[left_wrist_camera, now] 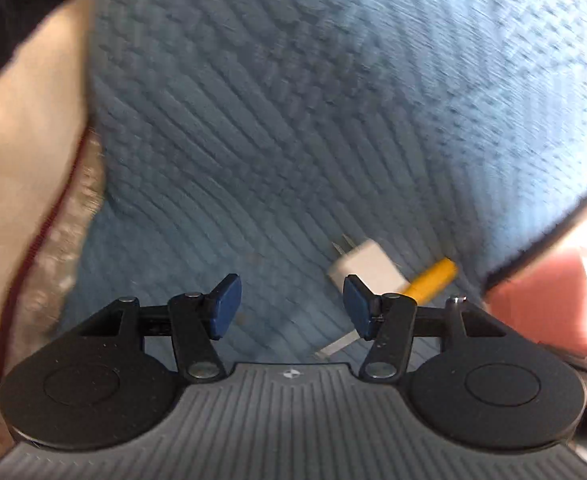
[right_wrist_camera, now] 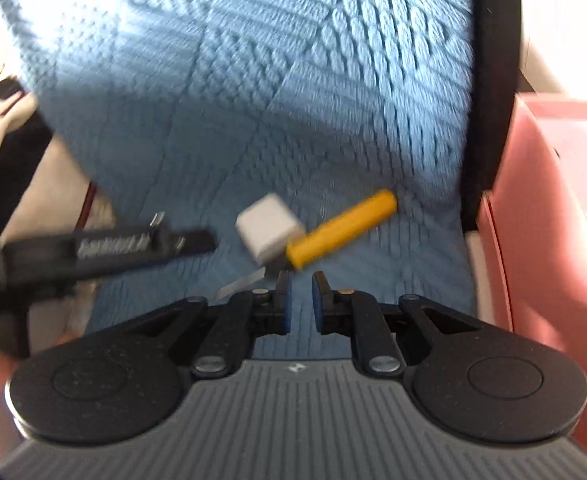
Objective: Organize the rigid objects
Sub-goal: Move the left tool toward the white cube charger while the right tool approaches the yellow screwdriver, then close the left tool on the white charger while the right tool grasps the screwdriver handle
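Left tongs (left_wrist_camera: 289,306) gape empty, right tongs (right_wrist_camera: 301,298) nearly shut (empty too), both nearing the charger (right_wrist_camera: 268,227) and yellow-handled tool (right_wrist_camera: 343,229); next comes picking one.

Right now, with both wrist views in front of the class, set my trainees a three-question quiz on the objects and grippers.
1. True or false: the white charger lies on the blue quilted mat.
2. What lies beside the charger? A) a yellow-handled tool B) a red cup C) a green ball
3. Fill in: the left gripper is ____, with nothing between its fingers; the right gripper is nearly shut.

Key: 1 true; 2 A; 3 open.
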